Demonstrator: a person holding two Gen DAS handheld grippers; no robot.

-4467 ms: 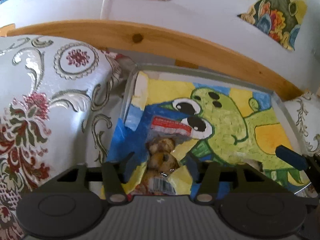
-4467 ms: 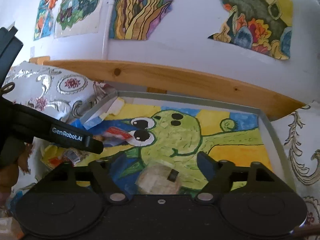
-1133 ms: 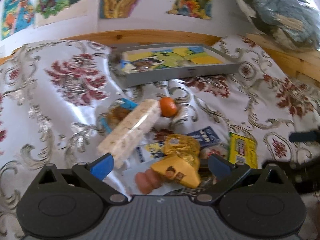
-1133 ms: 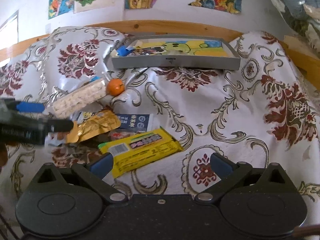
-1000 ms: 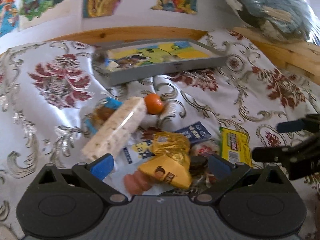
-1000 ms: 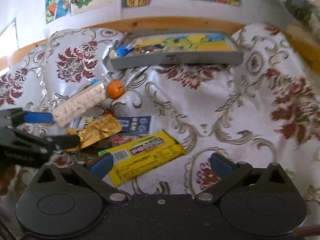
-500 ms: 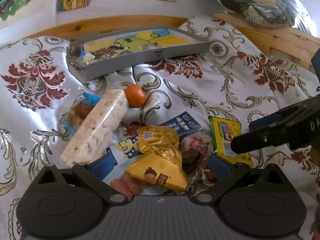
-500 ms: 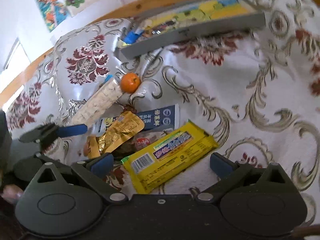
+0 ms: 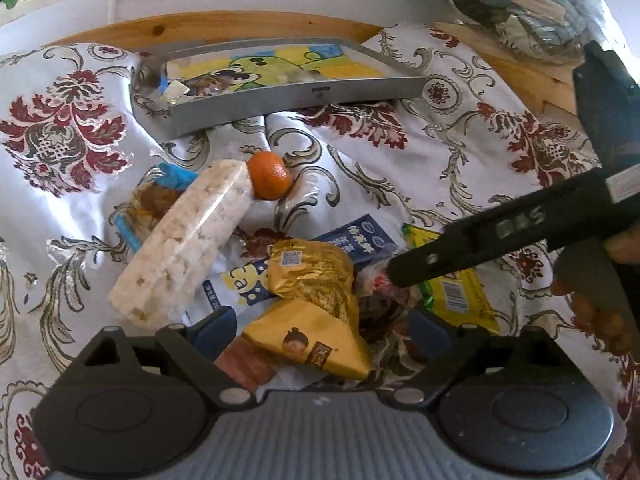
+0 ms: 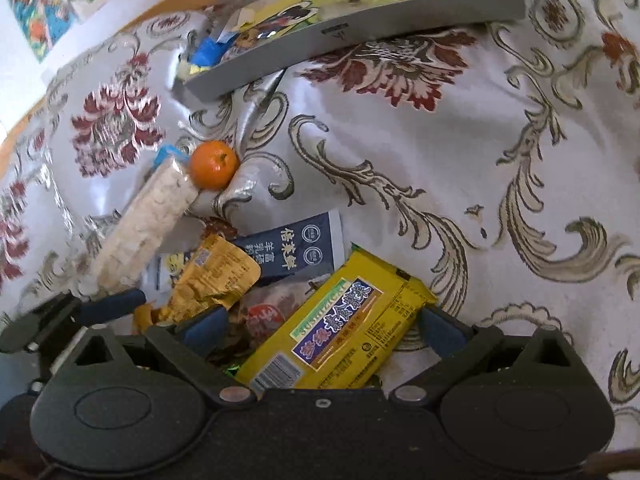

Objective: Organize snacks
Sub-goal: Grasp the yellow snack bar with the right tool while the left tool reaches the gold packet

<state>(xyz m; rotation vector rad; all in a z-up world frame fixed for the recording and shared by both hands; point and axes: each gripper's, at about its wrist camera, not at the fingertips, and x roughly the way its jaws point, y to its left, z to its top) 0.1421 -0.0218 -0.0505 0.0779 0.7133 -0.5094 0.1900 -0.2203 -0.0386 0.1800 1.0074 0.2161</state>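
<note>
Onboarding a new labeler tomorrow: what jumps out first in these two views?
A jumbled snack pile on the floral bedspread sits right before both open grippers: a yellow bar wrapper between the right gripper fingers, a gold pouch ahead of the left gripper. An orange tangerine touches the end of a long rice cracker bar left of the pile. Farther back lies a grey tray with a cartoon-frog lining.

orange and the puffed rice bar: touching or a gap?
Touching. In the right wrist view the orange presses against the far end of the puffed rice bar with no cloth showing between them; the left wrist view shows the same contact.
</note>
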